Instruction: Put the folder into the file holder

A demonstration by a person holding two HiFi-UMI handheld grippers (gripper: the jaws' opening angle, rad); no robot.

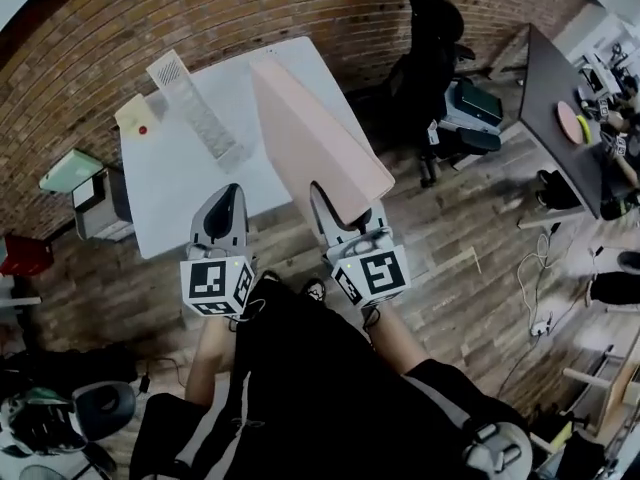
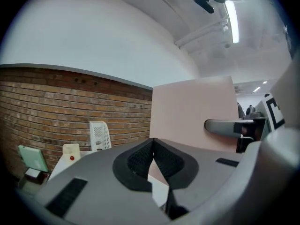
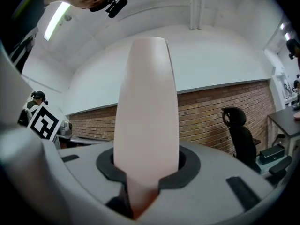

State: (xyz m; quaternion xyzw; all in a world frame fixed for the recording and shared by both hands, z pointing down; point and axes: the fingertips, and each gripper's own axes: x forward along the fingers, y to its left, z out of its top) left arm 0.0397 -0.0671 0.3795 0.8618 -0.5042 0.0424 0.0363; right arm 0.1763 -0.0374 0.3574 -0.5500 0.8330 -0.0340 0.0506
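A pale pink folder (image 1: 315, 143) is held level, stretching away over the white table's near right side. My right gripper (image 1: 342, 215) is shut on its near edge. In the right gripper view the folder (image 3: 146, 121) rises straight out from between the jaws. My left gripper (image 1: 226, 206) hangs beside it at the left, shut and with nothing in it; its pads (image 2: 151, 162) meet. The folder (image 2: 194, 114) stands to the right in the left gripper view. The white mesh file holder (image 1: 195, 106) stands at the table's back left and shows again, file holder (image 2: 100, 135), against the brick wall.
A white table (image 1: 175, 173) carries a small cream box with a red dot (image 1: 137, 118). A brick wall (image 1: 90, 38) runs behind. A black office chair (image 1: 432, 63) and a dark desk (image 1: 560, 108) are at the right. A cabinet with a green item (image 1: 72, 173) stands left of the table.
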